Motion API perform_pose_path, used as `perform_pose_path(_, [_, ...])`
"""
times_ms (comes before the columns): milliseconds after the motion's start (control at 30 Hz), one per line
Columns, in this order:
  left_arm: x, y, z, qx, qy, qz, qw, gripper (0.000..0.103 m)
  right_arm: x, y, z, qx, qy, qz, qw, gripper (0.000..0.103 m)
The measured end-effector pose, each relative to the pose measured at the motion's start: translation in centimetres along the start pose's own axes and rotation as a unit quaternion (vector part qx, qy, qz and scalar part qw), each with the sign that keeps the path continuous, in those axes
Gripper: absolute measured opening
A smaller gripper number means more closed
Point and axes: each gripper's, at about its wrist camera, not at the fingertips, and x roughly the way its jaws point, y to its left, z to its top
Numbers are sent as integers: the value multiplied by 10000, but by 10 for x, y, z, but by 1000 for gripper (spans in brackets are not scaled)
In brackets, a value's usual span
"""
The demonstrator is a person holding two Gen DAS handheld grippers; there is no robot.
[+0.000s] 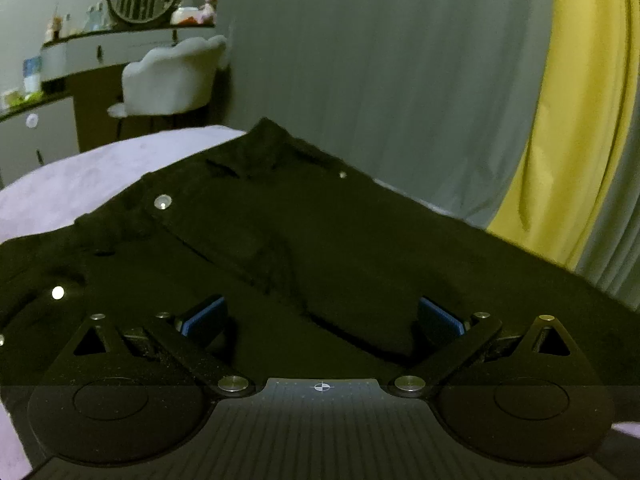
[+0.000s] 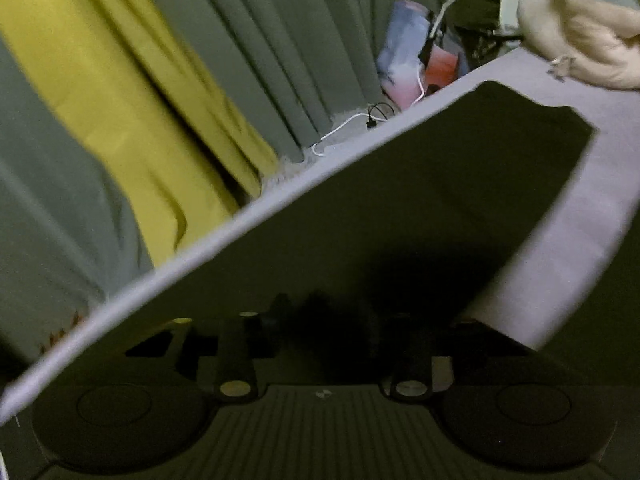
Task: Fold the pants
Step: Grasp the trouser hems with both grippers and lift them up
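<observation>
Black pants (image 1: 304, 240) lie flat on a lilac bed sheet (image 1: 92, 176), waistband with its metal button (image 1: 163, 202) toward the far left. My left gripper (image 1: 322, 314) is open, its blue pads (image 1: 438, 316) spread wide just above the fabric near the crotch seam. In the right wrist view a dark pant leg (image 2: 420, 208) stretches away over the sheet (image 2: 576, 232) to its hem. My right gripper (image 2: 320, 320) is low on the leg; its fingers stand close together with a dark bunch of fabric between them.
The bed edge (image 2: 224, 224) runs diagonally, with grey and yellow curtains (image 2: 120, 92) beyond it. A white cable (image 2: 348, 128) and a bag (image 2: 404, 68) lie on the floor. A beige plush (image 2: 580, 32) sits at the bed's far corner. A vanity and white chair (image 1: 172, 80) stand at the back left.
</observation>
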Motion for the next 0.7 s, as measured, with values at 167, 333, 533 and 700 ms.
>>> perform_pose_path(167, [8,-10,-11,336,-48,-71,9994,103,58,28,40,485,117,-551,9972,34])
perform_pose_path(333, [18,-15,-18,444,-72,-96,9989,103,94,56,51,398,186,-1272,9909,54])
perform_pose_path(533, [24,-1,-18,-61,111,-288,9995,103,121,67,62,103,242,-2028,9789,58])
perform_pose_path(700, [24,3,-15,-49,197,-310,9993,103,123,76,57,-290,92,-2364,9712,37])
